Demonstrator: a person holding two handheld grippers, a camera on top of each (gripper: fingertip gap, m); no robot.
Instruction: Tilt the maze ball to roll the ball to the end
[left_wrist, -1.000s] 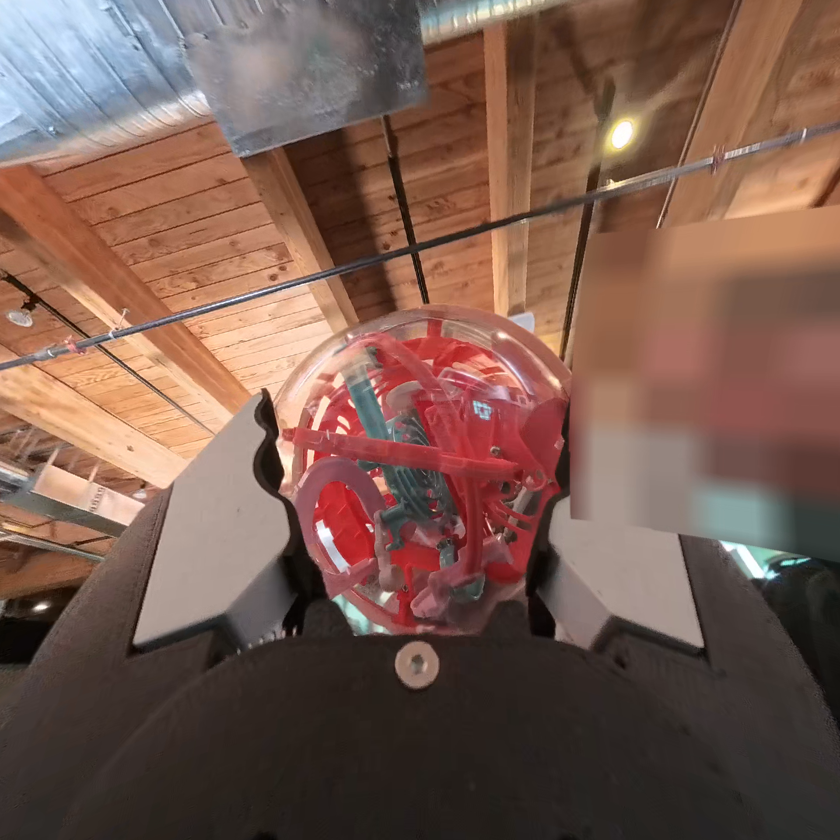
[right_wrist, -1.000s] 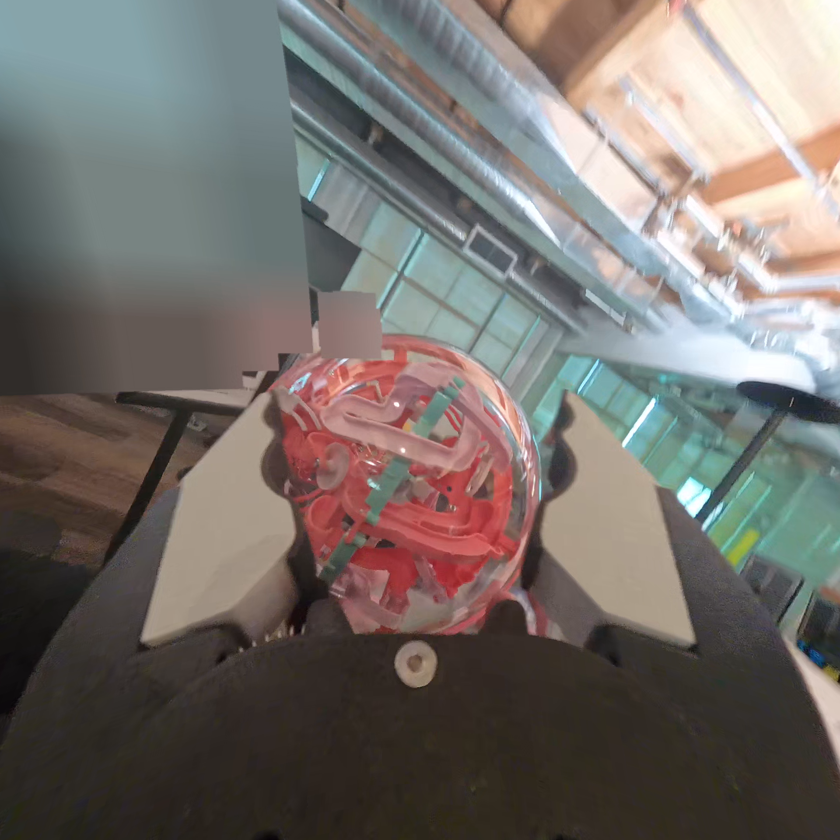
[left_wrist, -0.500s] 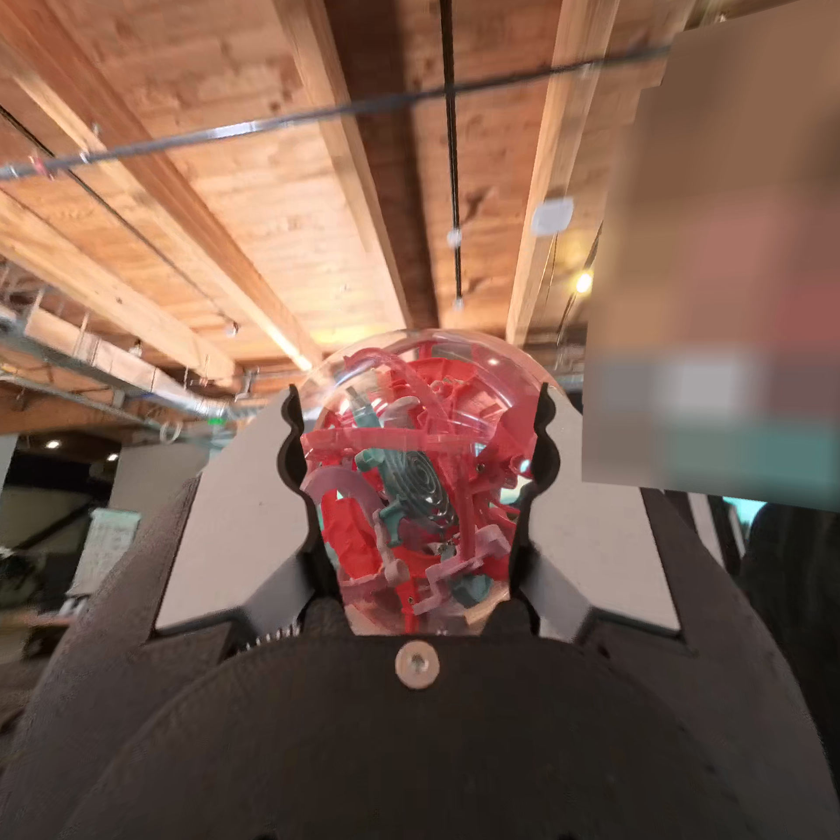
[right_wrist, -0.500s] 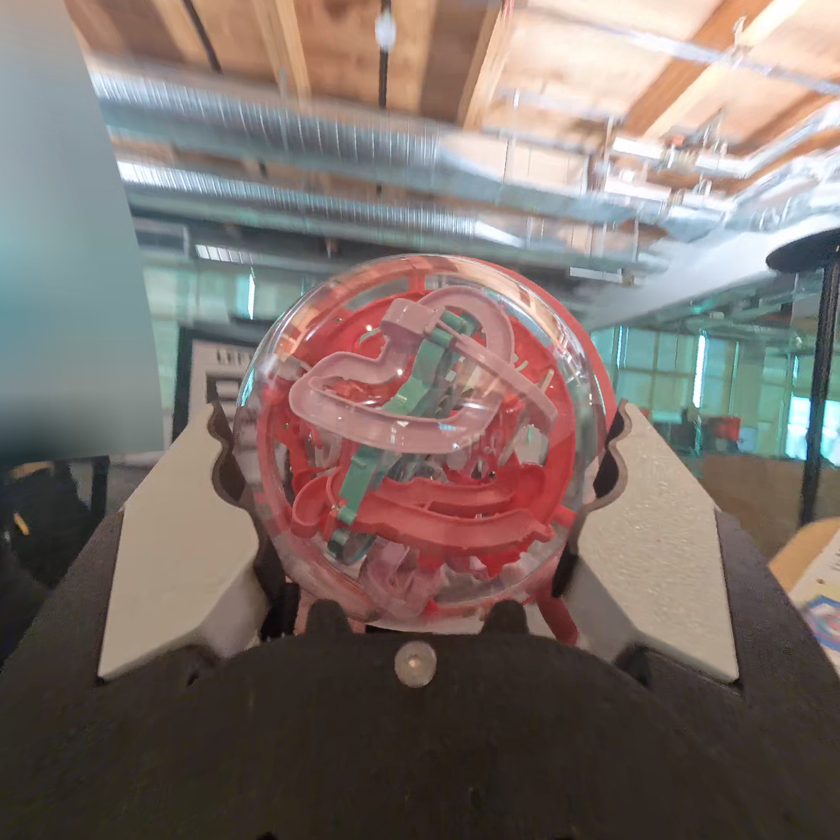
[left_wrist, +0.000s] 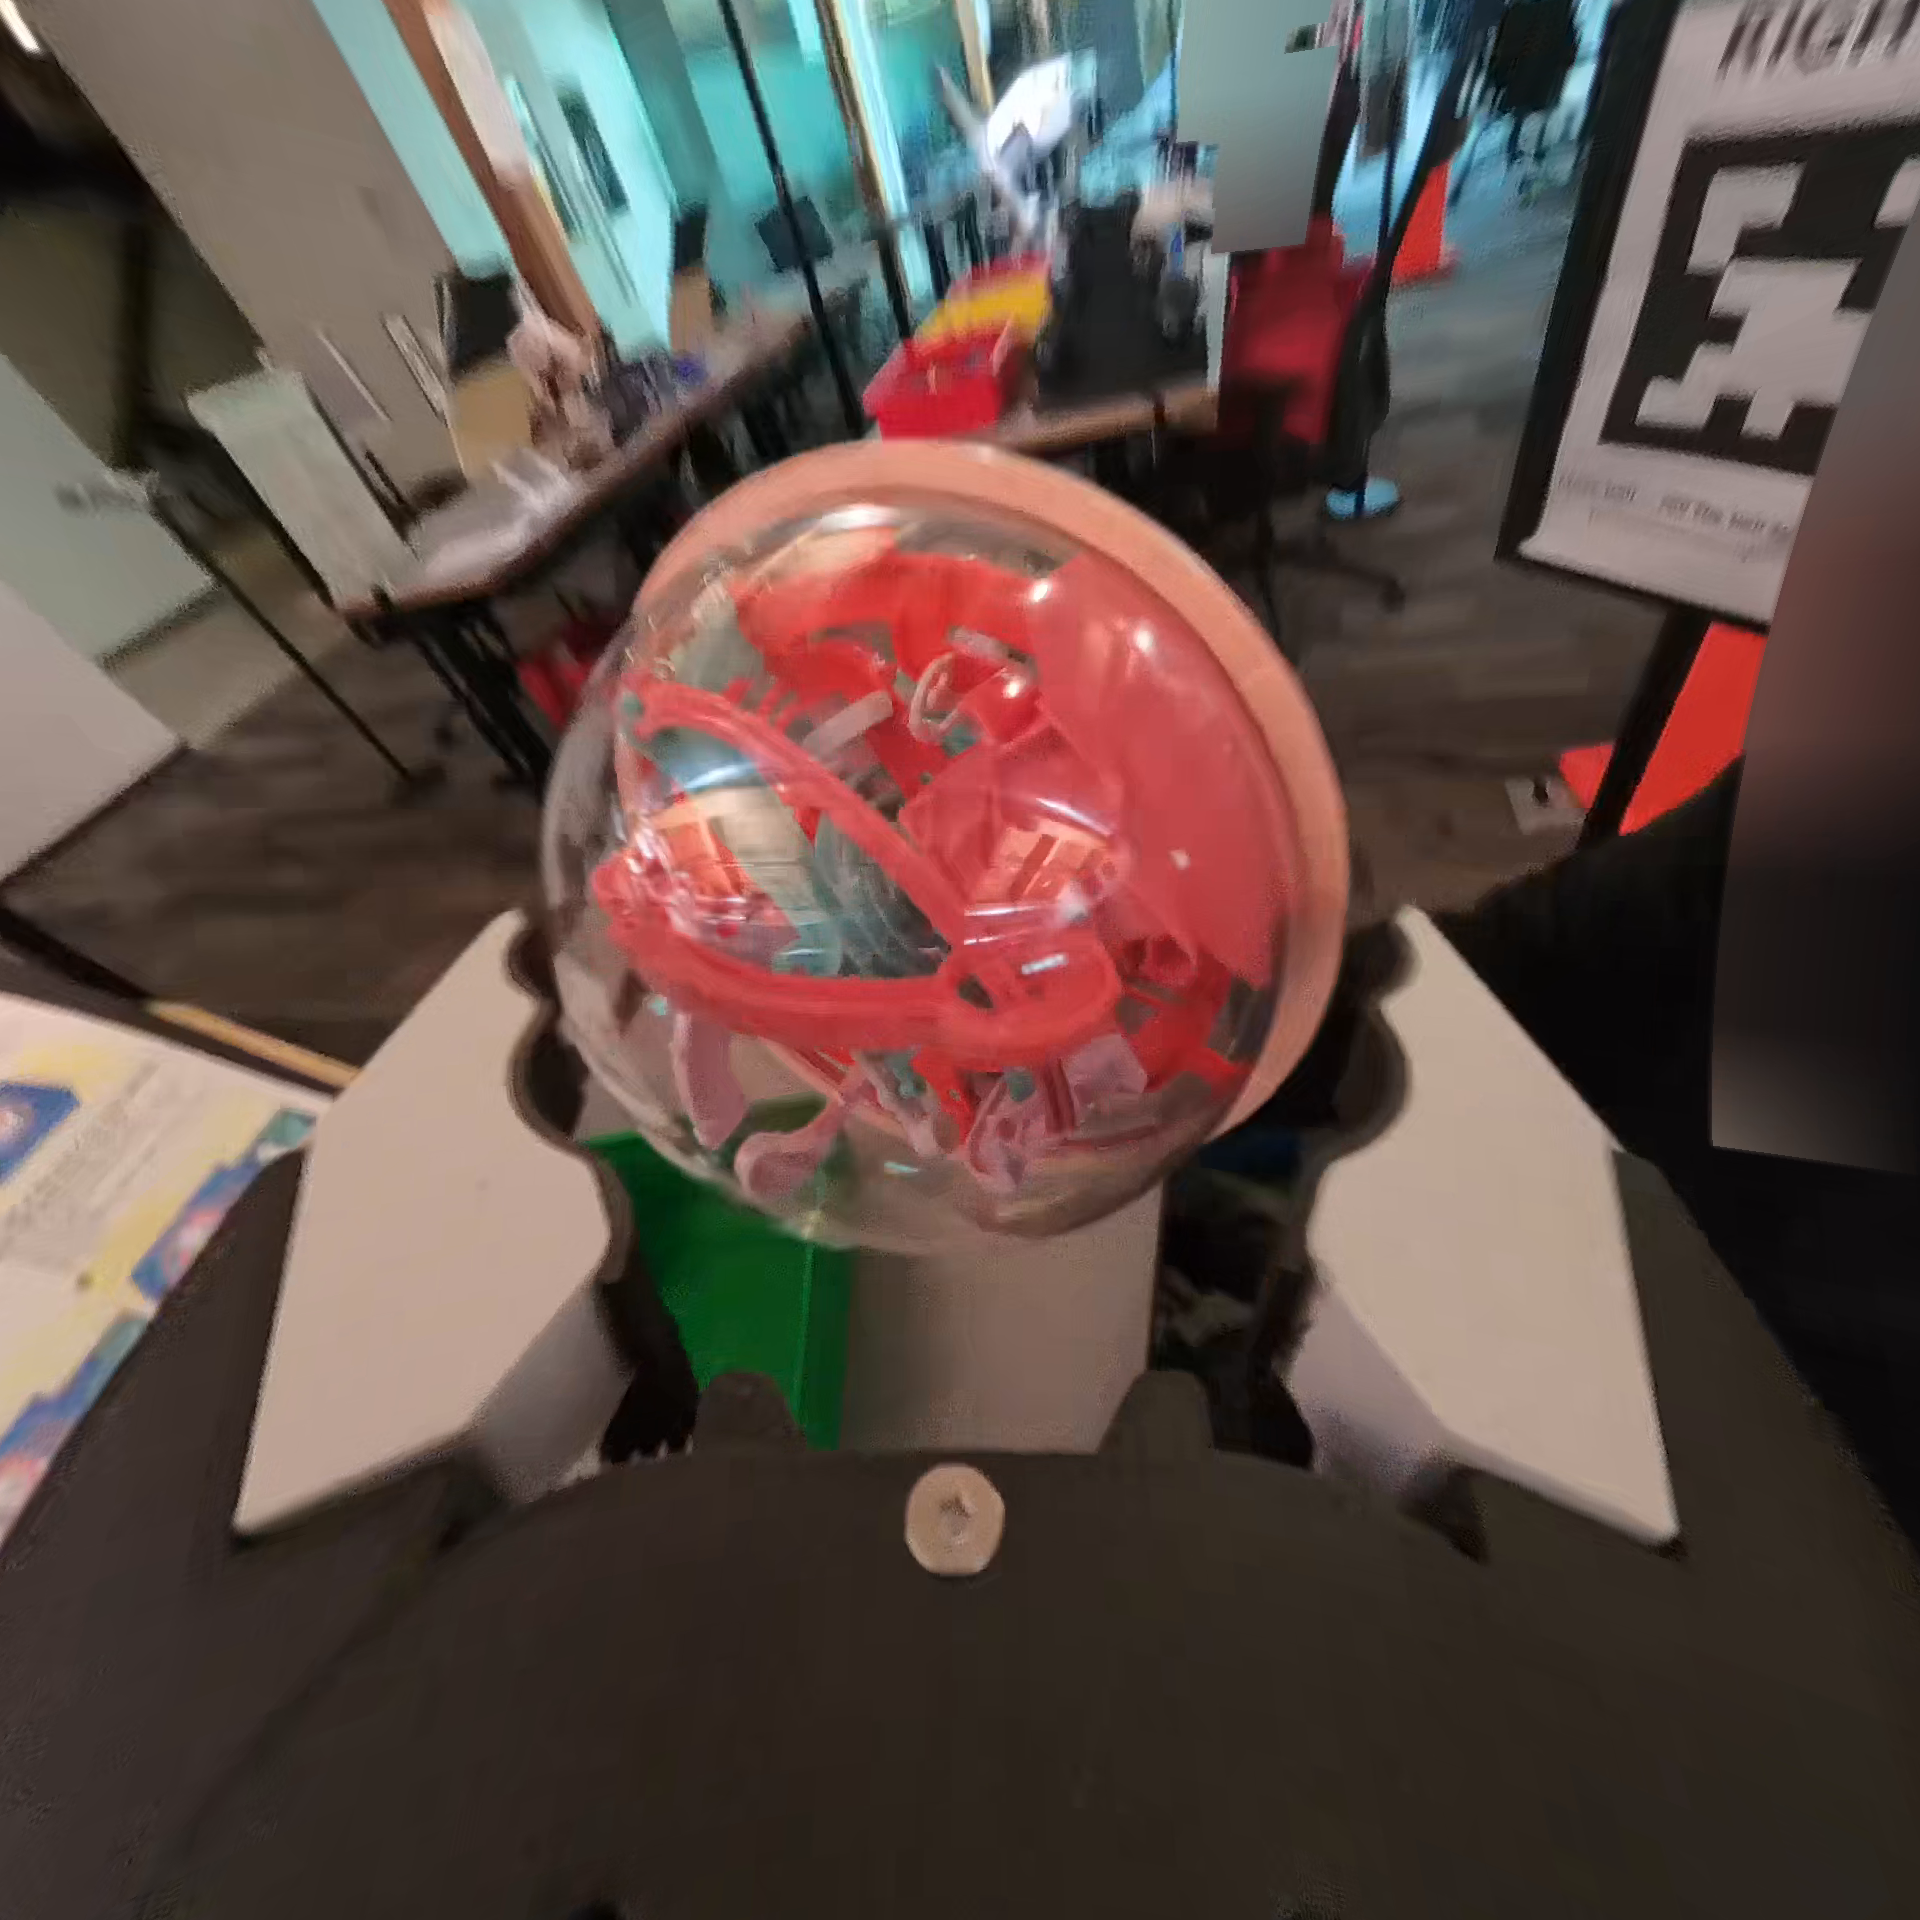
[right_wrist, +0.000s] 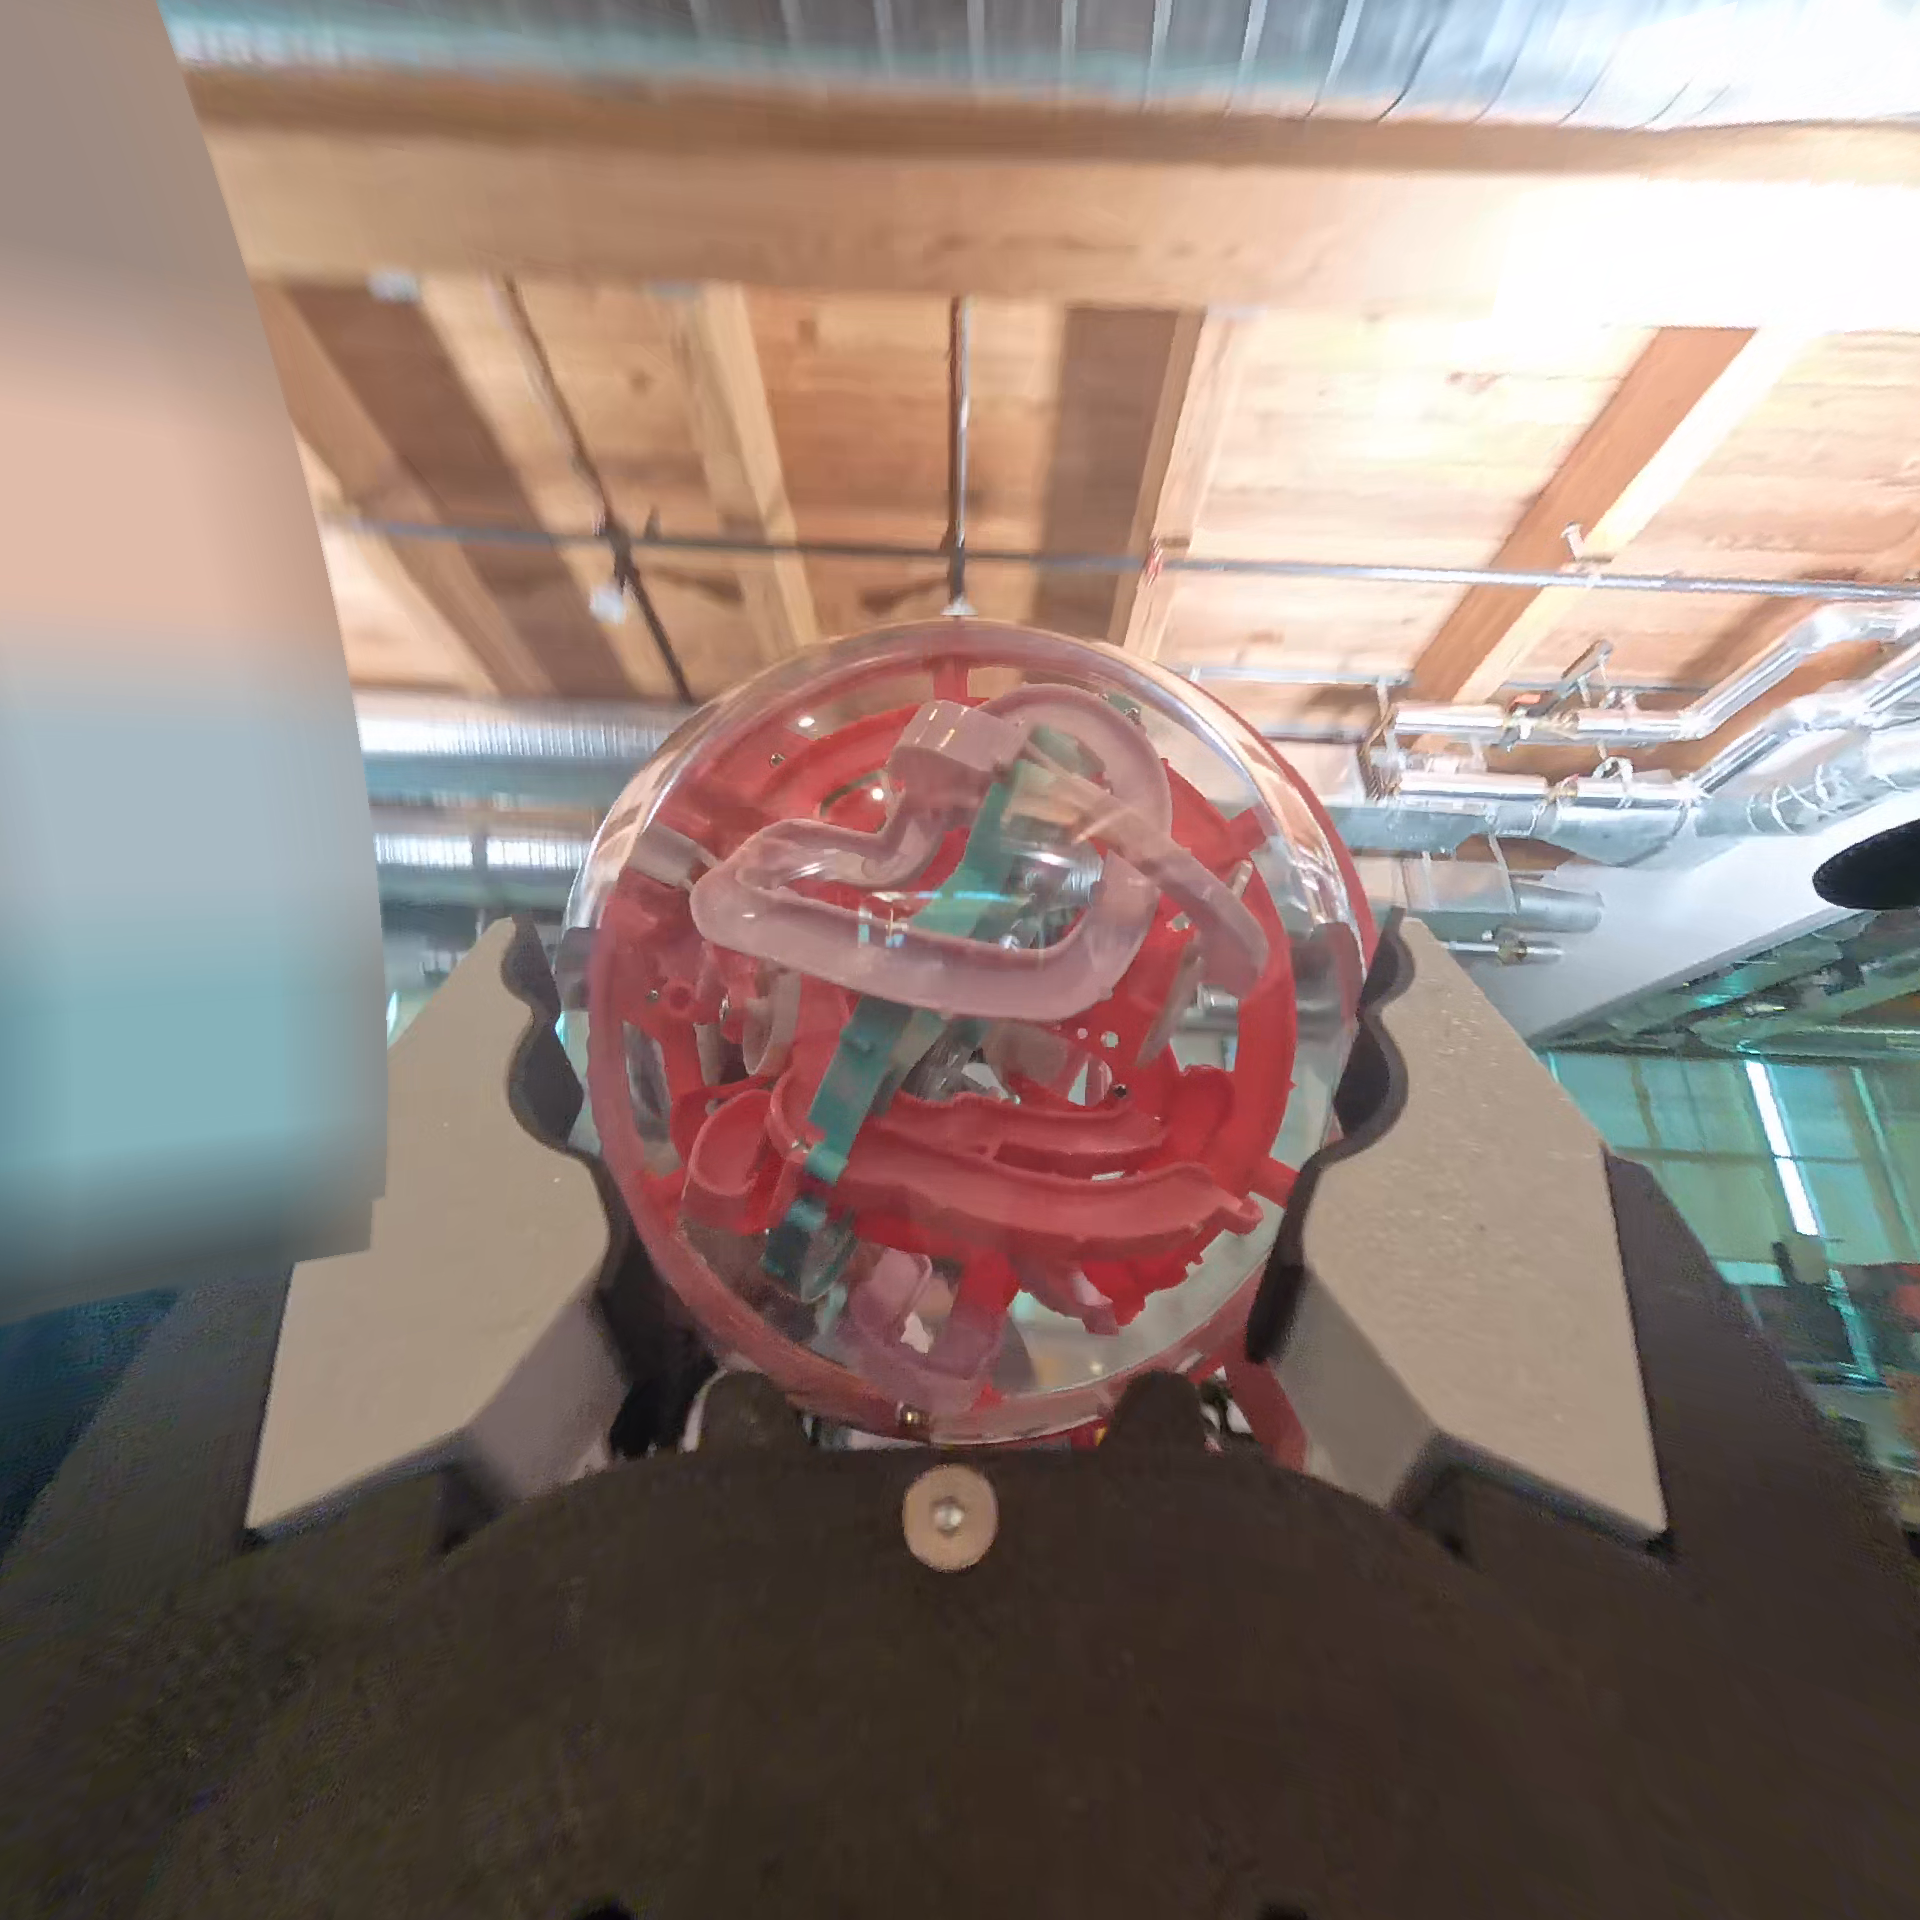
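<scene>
Maze ball (right_wrist: 961, 1039) aloft beneath a timber ceiling, clear shell pinched on both sides by the right gripper (right_wrist: 951, 930). Left gripper (left_wrist: 956, 935) spread wide around the same ball, pads seemingly just off it, though blur hinders certainty. Cannot pick out the small ball among the red, pink and teal tracks; likely mid-run, with more tilting left.
</scene>
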